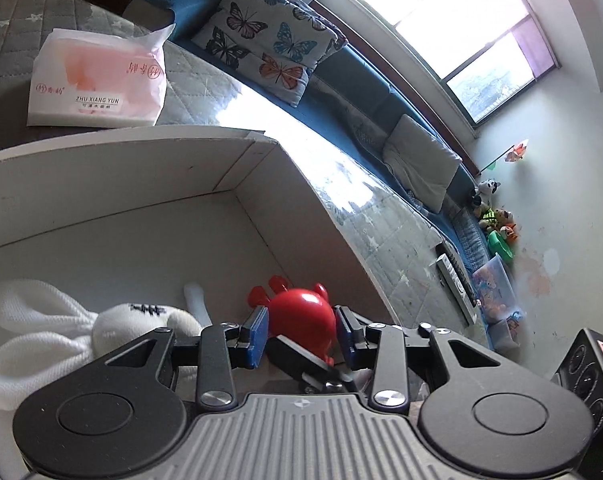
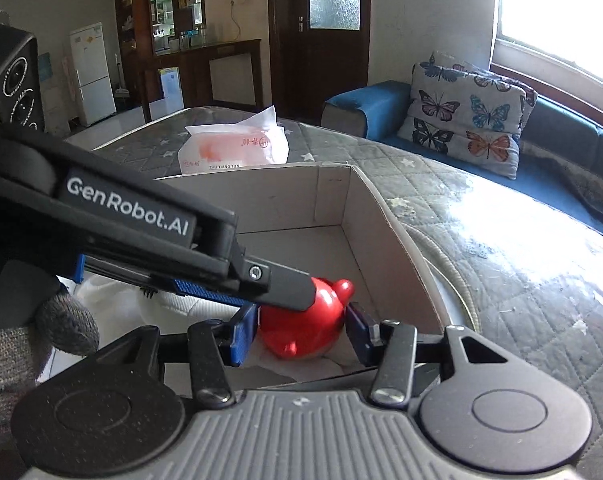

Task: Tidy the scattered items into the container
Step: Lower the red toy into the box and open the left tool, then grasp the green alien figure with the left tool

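Note:
A red round plastic toy (image 1: 301, 318) sits inside the white cardboard box (image 1: 141, 168), beside a white knitted rabbit (image 1: 113, 322). My left gripper (image 1: 301, 334) has its blue pads on both sides of the red toy and is shut on it. In the right wrist view the red toy (image 2: 309, 320) sits between my right gripper's (image 2: 301, 330) blue pads, with a small gap on each side, jaws open. The left gripper's black finger (image 2: 277, 286) lies across the toy's top left. The box wall (image 2: 373, 224) rises behind.
A pink-and-white tissue pack (image 1: 101, 80) lies on the grey quilted table cover (image 2: 501, 260) beyond the box. A blue sofa with a butterfly pillow (image 2: 469, 116) runs along the window. A black speaker (image 2: 9, 76) stands at the left.

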Demonstrator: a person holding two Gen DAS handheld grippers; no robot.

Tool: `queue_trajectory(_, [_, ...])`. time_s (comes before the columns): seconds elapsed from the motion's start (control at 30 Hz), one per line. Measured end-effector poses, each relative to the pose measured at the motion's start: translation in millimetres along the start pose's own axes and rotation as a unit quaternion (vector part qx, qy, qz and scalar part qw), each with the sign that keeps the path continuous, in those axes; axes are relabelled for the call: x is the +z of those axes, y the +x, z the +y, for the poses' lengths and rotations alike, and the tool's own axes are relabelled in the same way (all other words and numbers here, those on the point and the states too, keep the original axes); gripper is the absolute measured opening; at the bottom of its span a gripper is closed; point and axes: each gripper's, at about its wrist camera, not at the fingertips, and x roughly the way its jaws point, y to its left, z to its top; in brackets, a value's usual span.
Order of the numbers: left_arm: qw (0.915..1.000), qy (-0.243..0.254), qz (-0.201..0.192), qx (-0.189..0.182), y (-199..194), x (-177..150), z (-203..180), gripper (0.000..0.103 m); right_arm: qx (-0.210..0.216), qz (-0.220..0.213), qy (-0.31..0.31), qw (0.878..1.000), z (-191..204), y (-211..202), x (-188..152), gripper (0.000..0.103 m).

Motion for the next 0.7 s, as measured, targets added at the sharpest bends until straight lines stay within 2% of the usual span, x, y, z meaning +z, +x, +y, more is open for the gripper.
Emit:
queue_trajectory(0.4, [0.9995,0.027,-0.017,0.005,-22,-16,-19,0.039,-0.008,-0.041,0.012,0.999,-7,-51,-15,0.061])
queue_trajectory(0.7, [0.9983,0.052,-0.025,-0.011,-48,-43,-45,0.039,-0.013,-0.057,0.023,0.998,-9,-106,-53,0.063])
